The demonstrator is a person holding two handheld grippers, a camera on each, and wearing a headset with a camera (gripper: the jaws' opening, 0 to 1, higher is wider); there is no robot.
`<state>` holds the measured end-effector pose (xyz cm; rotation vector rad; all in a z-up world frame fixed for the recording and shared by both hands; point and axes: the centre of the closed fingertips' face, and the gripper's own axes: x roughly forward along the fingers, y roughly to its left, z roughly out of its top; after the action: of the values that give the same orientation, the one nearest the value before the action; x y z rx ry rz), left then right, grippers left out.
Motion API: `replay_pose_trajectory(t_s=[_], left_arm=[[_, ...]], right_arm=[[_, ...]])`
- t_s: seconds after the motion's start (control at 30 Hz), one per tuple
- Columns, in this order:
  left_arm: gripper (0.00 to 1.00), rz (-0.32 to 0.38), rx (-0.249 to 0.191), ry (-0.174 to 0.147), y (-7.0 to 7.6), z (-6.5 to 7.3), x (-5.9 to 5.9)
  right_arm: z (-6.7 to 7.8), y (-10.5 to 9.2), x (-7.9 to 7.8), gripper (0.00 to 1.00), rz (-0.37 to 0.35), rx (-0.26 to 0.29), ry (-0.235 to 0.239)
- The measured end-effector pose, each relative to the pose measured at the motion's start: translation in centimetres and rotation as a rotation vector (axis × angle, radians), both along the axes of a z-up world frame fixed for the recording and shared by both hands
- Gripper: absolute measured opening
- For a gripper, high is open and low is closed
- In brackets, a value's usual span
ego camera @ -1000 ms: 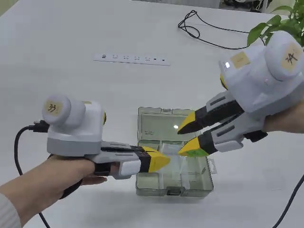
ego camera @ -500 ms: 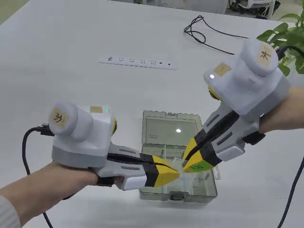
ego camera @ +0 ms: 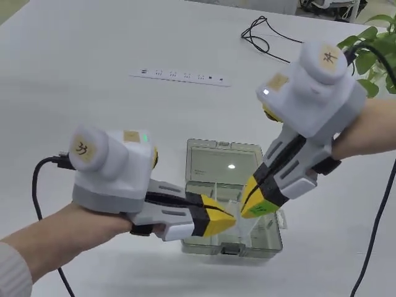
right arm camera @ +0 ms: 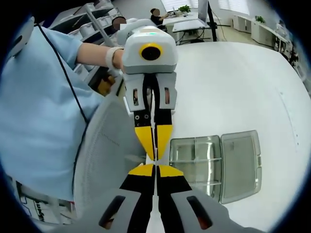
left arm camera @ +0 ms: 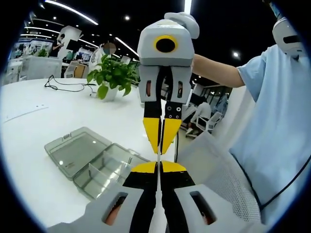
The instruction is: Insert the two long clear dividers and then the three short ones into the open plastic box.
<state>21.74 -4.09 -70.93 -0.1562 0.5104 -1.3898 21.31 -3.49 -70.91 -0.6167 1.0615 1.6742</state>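
1. Left hand-held gripper [ego camera: 228, 218], reaching in from 8 o'clock, has its jaws pressed together on a clear divider [ego camera: 241, 223]
2. The divider is over the near half of the open plastic box [ego camera: 213, 167] on the tabletop [ego camera: 93, 74]
3. Right hand-held gripper [ego camera: 250, 210], from 2 o'clock, pinches the divider's other end

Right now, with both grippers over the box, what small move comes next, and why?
Probably lower the clear divider straight down into the open box. The left gripper and right gripper meet tip to tip over its base, both shut on the divider.
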Motion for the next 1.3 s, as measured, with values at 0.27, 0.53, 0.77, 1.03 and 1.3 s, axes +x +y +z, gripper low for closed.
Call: replay_pose_trajectory(t_s=[0.27,0.53,0.77,1.03,1.3], left_arm=[[0.0,0.011,0.025,-0.029,0.0,-0.1,0.3],[0.0,0.036,0.051,-0.037,0.0,-0.6,0.6],[0.21,0.097,0.068,-0.071,0.8,-1.0,1.4],[0.54,0.148,0.13,-0.098,2.4,-2.2,2.1],[0.89,0.197,0.177,-0.115,3.8,-3.4,2.5]], right_arm=[[-0.1,0.2,0.3,0.02,0.012,-0.042,-0.026],[-0.4,0.2,0.5,0.02,0.025,-0.072,-0.049],[-0.8,-0.3,1.0,0.02,0.019,-0.088,-0.068],[-2.0,-1.5,2.6,0.02,-0.029,-0.131,-0.111],[-2.5,-2.1,4.1,0.02,-0.082,-0.148,-0.153]])
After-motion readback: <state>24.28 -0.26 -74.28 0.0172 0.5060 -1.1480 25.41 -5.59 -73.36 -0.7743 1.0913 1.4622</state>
